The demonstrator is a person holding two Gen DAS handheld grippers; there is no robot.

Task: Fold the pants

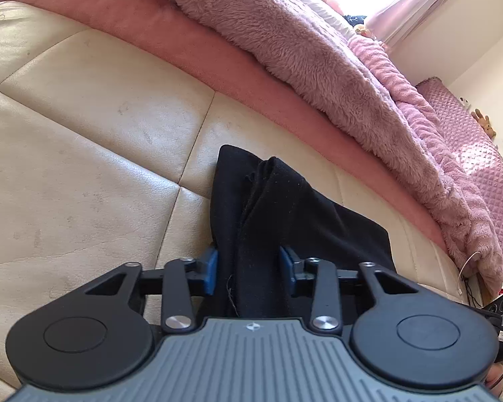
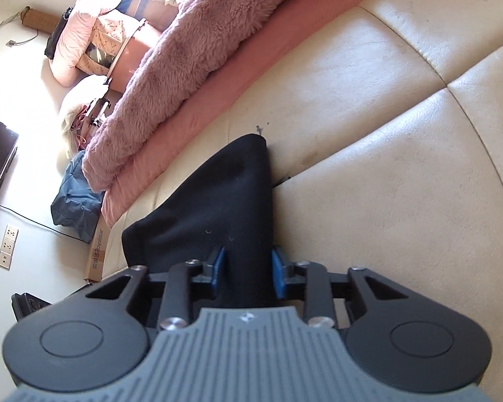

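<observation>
The pants are black cloth. In the left wrist view a bunched, layered end of the black pants [image 1: 285, 207] runs between the blue pads of my left gripper [image 1: 251, 268], which is shut on it above the cream padded surface [image 1: 84, 134]. In the right wrist view another end of the black pants [image 2: 224, 194] passes between the blue pads of my right gripper [image 2: 246, 269], which is shut on it. The cloth trails off toward the other hand in each view. The middle of the pants is hidden.
A fluffy pink blanket [image 1: 318, 60] over a pink sheet [image 1: 184, 37] lies along the far edge of the cream surface [image 2: 385, 134]. Beyond the edge are a blue bag [image 2: 73, 201], a cardboard box [image 2: 97, 254], wall sockets [image 2: 8, 244] and pink clutter [image 2: 94, 37].
</observation>
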